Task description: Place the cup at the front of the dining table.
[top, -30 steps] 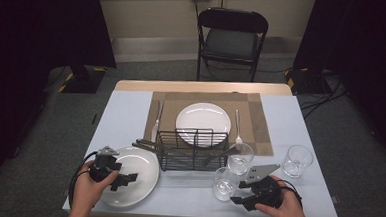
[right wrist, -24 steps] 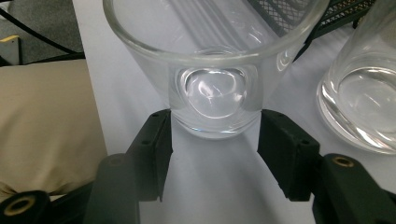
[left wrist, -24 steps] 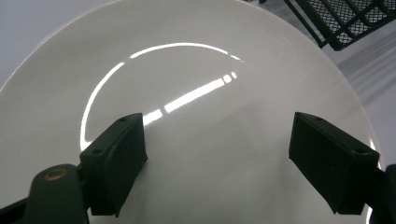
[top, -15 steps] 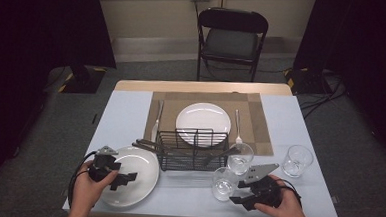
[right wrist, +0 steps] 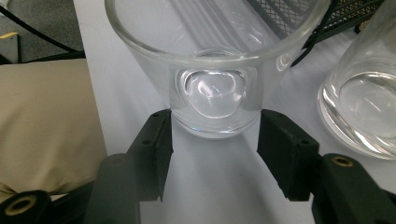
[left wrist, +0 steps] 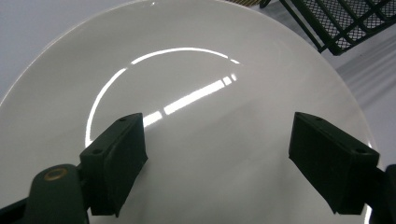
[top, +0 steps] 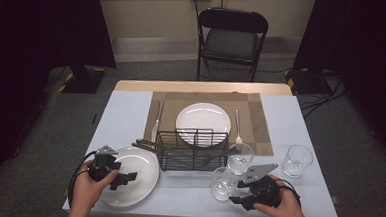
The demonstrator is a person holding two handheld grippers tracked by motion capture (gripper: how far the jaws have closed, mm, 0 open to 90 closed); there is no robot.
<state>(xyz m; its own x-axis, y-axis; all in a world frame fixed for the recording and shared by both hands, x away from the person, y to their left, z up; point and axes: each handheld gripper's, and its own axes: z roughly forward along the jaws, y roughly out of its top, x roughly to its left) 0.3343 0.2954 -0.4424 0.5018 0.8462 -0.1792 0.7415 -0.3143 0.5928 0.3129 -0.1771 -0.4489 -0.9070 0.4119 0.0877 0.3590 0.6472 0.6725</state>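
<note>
Table [top: 125,115]: pale cloth with a brown placemat [top: 260,122] at the far middle.
Wire basket [top: 193,149]: mid-table, between near plate and glasses.
Near plate [top: 145,178]: white, front left, just beside the basket; far edge cut off in the left gripper view.
Near glass [top: 223,183]: clear, upright, front right, beside a second glass [top: 240,158].
Left gripper [top: 122,177]: jaws spread wide over the near plate [left wrist: 210,93], gripping nothing; contact with the surface hard to judge.
Right gripper [top: 237,197]: jaws wide, flanking the base of the near glass [right wrist: 215,100], close on both sides, contact unclear.
</note>
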